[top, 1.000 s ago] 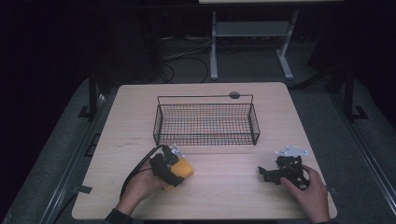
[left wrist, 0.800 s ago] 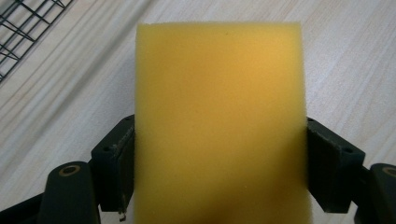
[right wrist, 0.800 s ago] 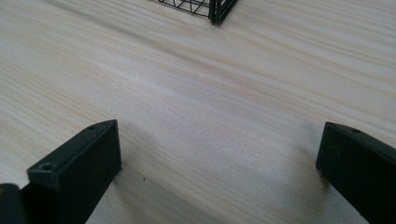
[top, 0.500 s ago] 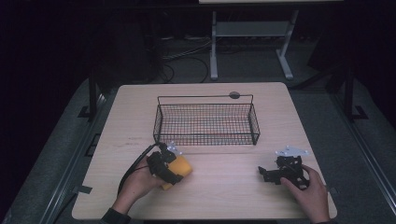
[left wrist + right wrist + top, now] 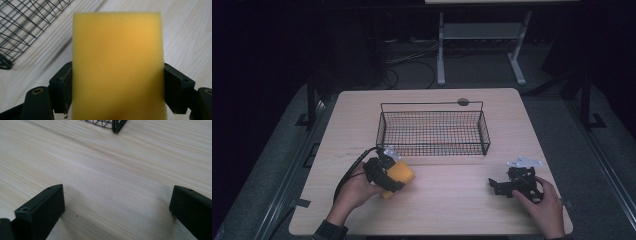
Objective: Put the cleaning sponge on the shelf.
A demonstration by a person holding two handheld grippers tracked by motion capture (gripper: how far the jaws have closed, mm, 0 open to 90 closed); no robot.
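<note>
your left gripper point(image 5: 393, 176) clamps the yellow sponge point(image 5: 117, 65) across its two side faces, near the table's point(image 5: 452, 210) front edge and just short of the wire basket point(image 5: 433, 131). it looks light and soft, so grip mid-block and gently. your right gripper point(image 5: 504, 186) rests with jaws wide, holding nothing.

Two black jaws of the right tool point(image 5: 117, 212) rise from the bottom corners, set wide apart with nothing between them. They rest low over a pale wood-grain worktop point(image 5: 105, 170). A black wire basket's corner point(image 5: 113, 125) shows at the top edge.
</note>
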